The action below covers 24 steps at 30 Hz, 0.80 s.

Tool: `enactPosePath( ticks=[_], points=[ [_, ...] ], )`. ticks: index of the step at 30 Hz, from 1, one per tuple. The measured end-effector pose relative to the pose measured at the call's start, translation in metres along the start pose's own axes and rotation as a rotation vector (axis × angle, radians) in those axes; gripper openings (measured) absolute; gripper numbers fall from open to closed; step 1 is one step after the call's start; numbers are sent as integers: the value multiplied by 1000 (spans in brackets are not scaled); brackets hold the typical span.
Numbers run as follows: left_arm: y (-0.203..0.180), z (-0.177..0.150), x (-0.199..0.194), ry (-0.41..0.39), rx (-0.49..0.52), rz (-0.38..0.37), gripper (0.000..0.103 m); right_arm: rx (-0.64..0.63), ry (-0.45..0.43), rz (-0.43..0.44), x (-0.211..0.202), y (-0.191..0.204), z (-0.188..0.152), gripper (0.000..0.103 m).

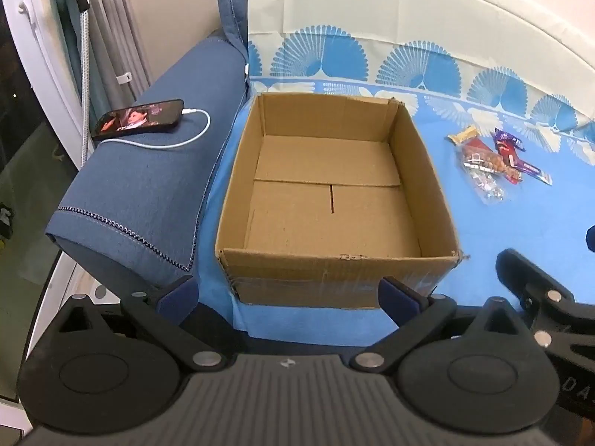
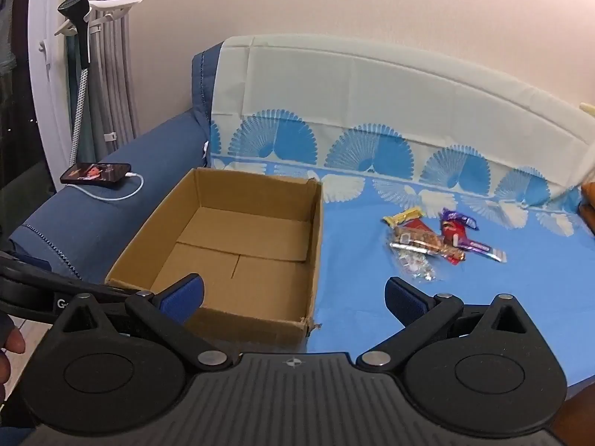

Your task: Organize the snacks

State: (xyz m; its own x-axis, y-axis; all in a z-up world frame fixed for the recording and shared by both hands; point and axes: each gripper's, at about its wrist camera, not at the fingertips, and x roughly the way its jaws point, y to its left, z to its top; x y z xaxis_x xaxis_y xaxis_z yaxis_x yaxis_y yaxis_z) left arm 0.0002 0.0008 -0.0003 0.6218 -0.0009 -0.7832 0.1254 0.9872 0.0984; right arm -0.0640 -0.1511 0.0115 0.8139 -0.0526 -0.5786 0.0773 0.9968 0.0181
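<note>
An open, empty cardboard box (image 1: 334,200) sits on the blue sheet of a sofa seat; it also shows in the right wrist view (image 2: 238,245). A small pile of wrapped snacks (image 1: 491,160) lies on the sheet to the box's right, also seen in the right wrist view (image 2: 435,241): a yellow bar, a red pack, purple wrappers and a clear bag. My left gripper (image 1: 288,291) is open and empty in front of the box's near wall. My right gripper (image 2: 293,295) is open and empty, near the box's front right corner, short of the snacks.
A phone (image 1: 139,119) on a white charging cable lies on the blue sofa armrest (image 1: 156,186) left of the box. A patterned cloth covers the backrest (image 2: 372,111). A garment steamer on a stand (image 2: 80,37) and curtains are at far left.
</note>
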Motion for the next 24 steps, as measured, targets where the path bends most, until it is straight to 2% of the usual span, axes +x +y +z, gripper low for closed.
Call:
enactPosePath(
  ticks=[5,11,19,24],
  points=[
    [3,0,6,16,4,9,103,27,49,42,9,-3,-2,103],
    [-11,2,19,64,18,43,103,9,53,55,15,0,-3,103],
    [-12,3,20,95,26,35,103,23,65,63,17,-4,-3,103],
    [-11,3,20,81,31,41,103,28,59,66,15,-5,-2,103]
  ],
)
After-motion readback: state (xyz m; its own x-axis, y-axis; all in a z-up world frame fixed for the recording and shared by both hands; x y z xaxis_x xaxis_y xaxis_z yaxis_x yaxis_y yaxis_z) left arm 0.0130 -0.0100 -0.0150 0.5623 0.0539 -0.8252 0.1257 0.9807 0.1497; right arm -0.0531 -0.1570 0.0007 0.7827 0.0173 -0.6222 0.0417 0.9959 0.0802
